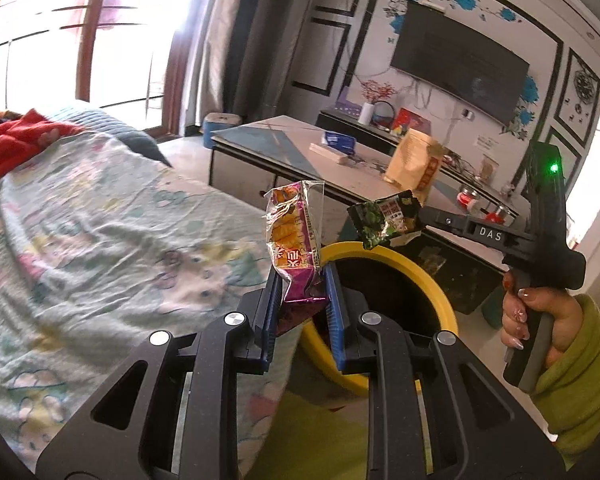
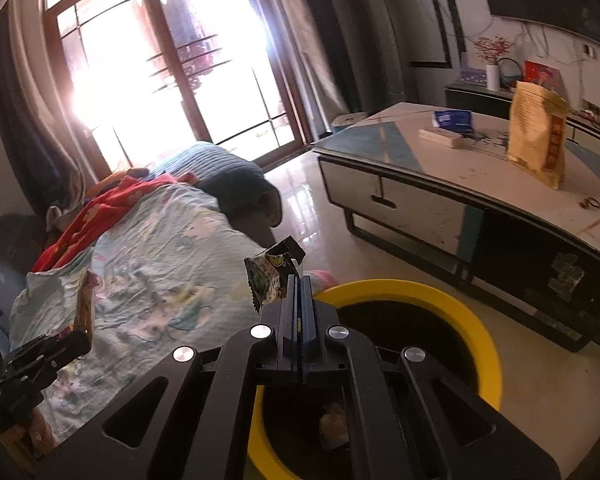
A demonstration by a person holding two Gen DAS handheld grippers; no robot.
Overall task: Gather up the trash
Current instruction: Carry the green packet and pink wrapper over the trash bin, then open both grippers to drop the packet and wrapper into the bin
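Observation:
My left gripper point(image 1: 300, 280) is shut on a purple and orange snack wrapper point(image 1: 296, 240), held at the near rim of a yellow-rimmed trash bin point(image 1: 440, 280). My right gripper point(image 2: 299, 280) is shut on a green snack wrapper point(image 2: 270, 276), held above the bin's rim point(image 2: 460, 300). In the left wrist view the right gripper point(image 1: 416, 216) comes in from the right with the green wrapper point(image 1: 384, 220) over the bin. The left gripper point(image 2: 76, 336) with its wrapper point(image 2: 85, 308) shows at the left of the right wrist view. Some trash point(image 2: 334, 424) lies inside the bin.
A sofa or bed with a floral sheet point(image 1: 100, 240) lies to the left of the bin. A low coffee table point(image 2: 480, 184) stands to the right with a yellow bag point(image 2: 538, 136), a blue packet point(image 2: 452, 120) and small items. A TV point(image 1: 460, 60) hangs on the far wall.

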